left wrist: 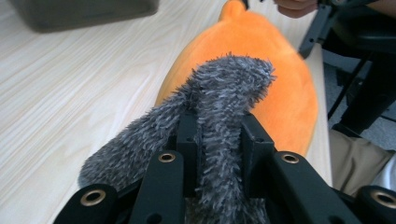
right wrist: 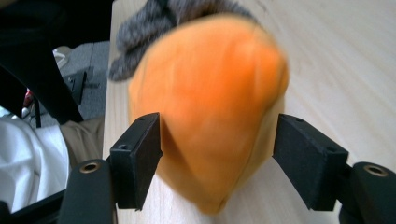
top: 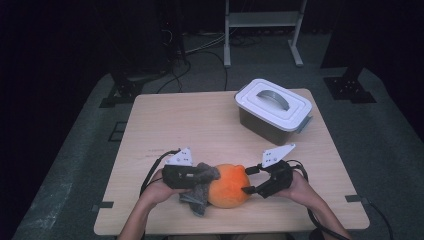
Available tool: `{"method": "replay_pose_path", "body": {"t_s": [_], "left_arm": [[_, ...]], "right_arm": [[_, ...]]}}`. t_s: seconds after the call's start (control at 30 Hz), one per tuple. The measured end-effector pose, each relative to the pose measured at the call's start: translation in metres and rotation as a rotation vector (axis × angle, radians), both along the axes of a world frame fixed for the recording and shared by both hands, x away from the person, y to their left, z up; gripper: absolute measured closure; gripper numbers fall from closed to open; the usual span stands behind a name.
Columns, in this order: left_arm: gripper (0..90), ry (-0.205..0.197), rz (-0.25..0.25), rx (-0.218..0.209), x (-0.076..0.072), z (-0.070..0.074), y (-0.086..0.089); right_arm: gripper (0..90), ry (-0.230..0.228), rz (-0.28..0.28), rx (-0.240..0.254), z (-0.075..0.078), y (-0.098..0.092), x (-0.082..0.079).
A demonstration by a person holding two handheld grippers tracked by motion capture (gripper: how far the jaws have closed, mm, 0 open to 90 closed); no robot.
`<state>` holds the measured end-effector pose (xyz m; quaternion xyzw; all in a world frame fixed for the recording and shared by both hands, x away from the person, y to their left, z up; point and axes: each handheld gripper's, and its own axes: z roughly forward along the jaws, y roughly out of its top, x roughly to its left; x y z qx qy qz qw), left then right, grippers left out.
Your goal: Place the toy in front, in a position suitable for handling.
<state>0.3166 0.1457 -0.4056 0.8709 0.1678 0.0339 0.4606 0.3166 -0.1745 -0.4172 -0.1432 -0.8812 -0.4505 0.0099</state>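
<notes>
I see the tabletop (top: 165, 120) carrying a lidded box (top: 274, 110) well beyond the orange plush (top: 228, 186), which lies near the front edge. Risk: a pull on the grey furry cloth (left wrist: 219, 121) may drag the plush off that edge. My left gripper (left wrist: 218, 140) pinches this cloth against the plush. My right gripper (right wrist: 217, 163) stands spread around the plush tip, pads apart from it.

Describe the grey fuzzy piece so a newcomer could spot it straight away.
Start at the wooden table and go to its near edge, where an orange plush lies between the two grippers. The grey piece hangs off the plush's left end, pinched in the left gripper. It alone is shaggy and grey.
</notes>
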Motion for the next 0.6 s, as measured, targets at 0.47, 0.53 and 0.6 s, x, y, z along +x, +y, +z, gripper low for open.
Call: {"method": "replay_pose_path", "body": {"t_s": [0.47,0.53,0.6], "left_arm": [[73.4,-0.076,-0.044,-0.053,-0.009,0.034,-0.011],[73.4,-0.089,-0.069,-0.057,-0.012,0.039,-0.019],[73.3,-0.107,-0.083,-0.030,-0.014,0.042,-0.027]], "right_arm": [[61.3,-0.049,-0.006,0.045,0.011,0.016,-0.010],[61.8,-0.053,-0.006,0.048,0.012,0.018,-0.009],[61.8,-0.053,-0.004,0.042,0.013,0.021,-0.010]]}}
